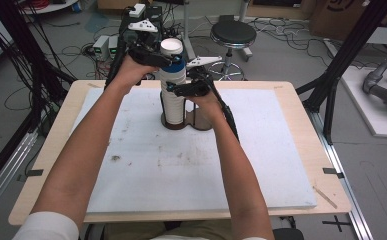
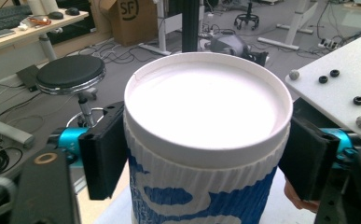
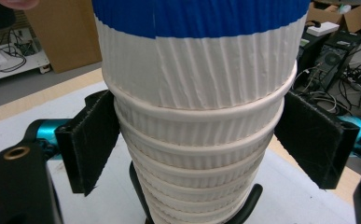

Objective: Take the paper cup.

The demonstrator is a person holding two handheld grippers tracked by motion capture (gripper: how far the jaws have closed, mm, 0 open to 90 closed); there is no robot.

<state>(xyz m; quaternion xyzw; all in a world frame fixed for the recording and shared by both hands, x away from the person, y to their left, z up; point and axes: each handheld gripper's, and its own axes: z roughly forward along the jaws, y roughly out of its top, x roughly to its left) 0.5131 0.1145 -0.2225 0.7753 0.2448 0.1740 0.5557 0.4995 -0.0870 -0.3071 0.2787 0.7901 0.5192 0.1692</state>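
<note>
Ribbed white paper makes up the stack of cups, which stands upright in a dark holder near the far middle of the white foam board on the table. The top cup, printed with blue and showing a white inside, sits nested on the rest.

The left gripper comes in high, and in the left gripper view its jaws sit on either side of the top cup just under the rim, pads against the ribbed wall: clenched on it, as far as the view shows. The right gripper sits lower. In the right gripper view its jaws bracket the rolled rims of the cups beneath; the left pad touches, while the right pad seems to stand a little clear, so I cannot tell whether it truly grips or only steadies.

The work in hand looks like parting the top cup from the stack. The risk is that nested paper cups cling: if the lower hold is loose, a lift could drag a second cup up, or raise the whole stack out of the holder and tip it. Too hard a squeeze near the rim could buckle the thin wall, and an off-axis pull would wedge the cups tighter.
</note>
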